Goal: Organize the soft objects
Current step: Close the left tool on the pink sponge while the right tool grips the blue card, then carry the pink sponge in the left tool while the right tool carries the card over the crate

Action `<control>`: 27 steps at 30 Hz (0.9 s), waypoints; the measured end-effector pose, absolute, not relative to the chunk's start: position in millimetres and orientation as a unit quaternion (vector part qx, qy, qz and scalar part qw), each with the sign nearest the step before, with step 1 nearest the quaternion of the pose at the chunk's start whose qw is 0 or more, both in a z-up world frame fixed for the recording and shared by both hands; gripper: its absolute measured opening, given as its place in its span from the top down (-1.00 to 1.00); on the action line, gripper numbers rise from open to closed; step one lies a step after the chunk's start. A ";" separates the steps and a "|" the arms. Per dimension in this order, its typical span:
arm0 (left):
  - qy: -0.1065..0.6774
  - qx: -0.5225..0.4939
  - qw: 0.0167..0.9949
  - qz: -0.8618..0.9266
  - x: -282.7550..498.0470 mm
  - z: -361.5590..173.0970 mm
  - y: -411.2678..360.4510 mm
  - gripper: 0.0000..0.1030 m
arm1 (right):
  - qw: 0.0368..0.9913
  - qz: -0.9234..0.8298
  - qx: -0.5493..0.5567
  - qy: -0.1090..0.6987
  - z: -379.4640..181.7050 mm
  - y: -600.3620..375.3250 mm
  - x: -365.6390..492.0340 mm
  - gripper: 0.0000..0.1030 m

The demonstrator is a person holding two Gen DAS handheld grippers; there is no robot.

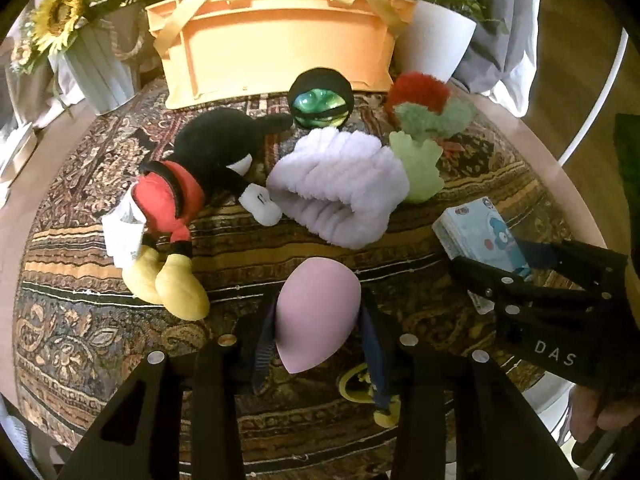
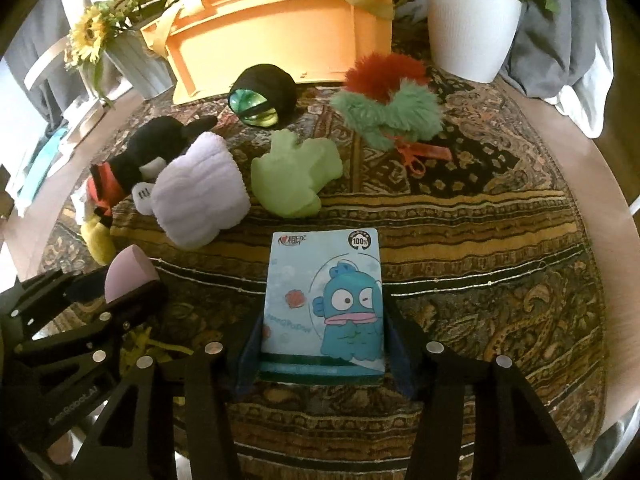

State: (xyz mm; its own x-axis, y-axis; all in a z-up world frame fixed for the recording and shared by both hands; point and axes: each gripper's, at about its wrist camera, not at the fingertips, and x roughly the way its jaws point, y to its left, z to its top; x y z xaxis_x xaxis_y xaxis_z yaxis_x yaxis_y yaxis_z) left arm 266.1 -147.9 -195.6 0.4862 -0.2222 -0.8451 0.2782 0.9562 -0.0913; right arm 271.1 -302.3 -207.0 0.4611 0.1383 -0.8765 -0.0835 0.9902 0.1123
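A smooth, egg-shaped pink sponge point(image 1: 316, 316) is clamped between the left gripper point(image 1: 318, 344) pads. A flat, glossy tissue pack point(image 2: 326, 304) is squeezed by the right gripper point(image 2: 320, 344); a fluffy white towel point(image 1: 340, 184) lies beyond.

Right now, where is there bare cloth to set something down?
Free: the wide stretch right of the tissue pack, below the red-and-green fluffy toy. Crowded: the left half, around the white towel, mouse plush and green squishy toy.
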 end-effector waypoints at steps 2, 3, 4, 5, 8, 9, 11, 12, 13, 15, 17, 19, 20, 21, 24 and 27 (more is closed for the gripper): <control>0.483 0.023 0.863 -0.145 264.7 -191.3 -146.3 0.25 | 0.857 0.066 0.024 0.510 -202.8 -303.2 269.7 -0.05; 0.480 0.020 0.865 -0.145 264.3 -188.4 -146.0 0.25 | 0.858 0.067 0.023 0.508 -200.5 -303.5 269.1 -0.05; 0.477 0.019 0.867 -0.144 263.7 -185.7 -145.6 0.25 | 0.860 0.067 0.023 0.506 -197.7 -304.0 268.9 -0.05; 0.474 0.017 0.869 -0.142 263.8 -182.1 -145.0 0.25 | 0.861 0.068 0.023 0.504 -194.6 -304.0 268.8 -0.05; 0.463 0.014 0.875 -0.141 264.3 -171.5 -141.9 0.25 | 0.865 0.071 0.022 0.496 -184.2 -303.0 269.0 -0.05; 0.459 0.016 0.877 -0.140 264.6 -167.4 -141.8 0.25 | 0.867 0.071 0.022 0.492 -180.1 -302.4 269.4 -0.05; 0.449 0.020 0.882 -0.139 266.6 -158.2 -140.2 0.25 | 0.872 0.072 0.023 0.484 -171.4 -301.4 270.4 -0.05; 0.444 0.021 0.885 -0.137 268.0 -152.9 -138.7 0.25 | 0.874 0.072 0.024 0.479 -166.2 -300.7 271.4 -0.05; 0.438 0.022 0.888 -0.136 269.3 -147.0 -137.1 0.25 | 0.877 0.071 0.025 0.475 -161.5 -300.1 272.5 -0.05; 0.424 0.023 0.895 -0.134 271.5 -136.4 -133.1 0.25 | 0.881 0.075 0.029 0.466 -152.7 -299.2 274.6 -0.05; 0.415 0.021 0.900 -0.135 274.2 -128.1 -127.6 0.25 | 0.887 0.077 0.030 0.455 -143.0 -296.1 277.1 -0.05; 0.402 0.019 0.905 -0.136 278.4 -117.1 -123.7 0.25 | 0.892 0.079 0.034 0.444 -134.1 -293.6 279.2 -0.05; 0.398 0.018 0.907 -0.136 280.2 -112.4 -122.7 0.25 | 0.896 0.080 0.036 0.436 -127.9 -292.4 280.2 -0.05; 0.391 0.016 0.910 -0.135 282.3 -107.0 -120.9 0.25 | 0.899 0.079 0.037 0.430 -123.5 -291.2 280.9 -0.05; 0.369 0.012 0.919 -0.138 288.9 -92.0 -117.5 0.25 | 0.908 0.078 0.043 0.410 -108.3 -289.4 285.0 -0.05; 0.349 0.012 0.926 -0.141 295.1 -78.7 -114.6 0.25 | 0.916 0.074 0.047 0.392 -94.7 -286.9 290.0 -0.05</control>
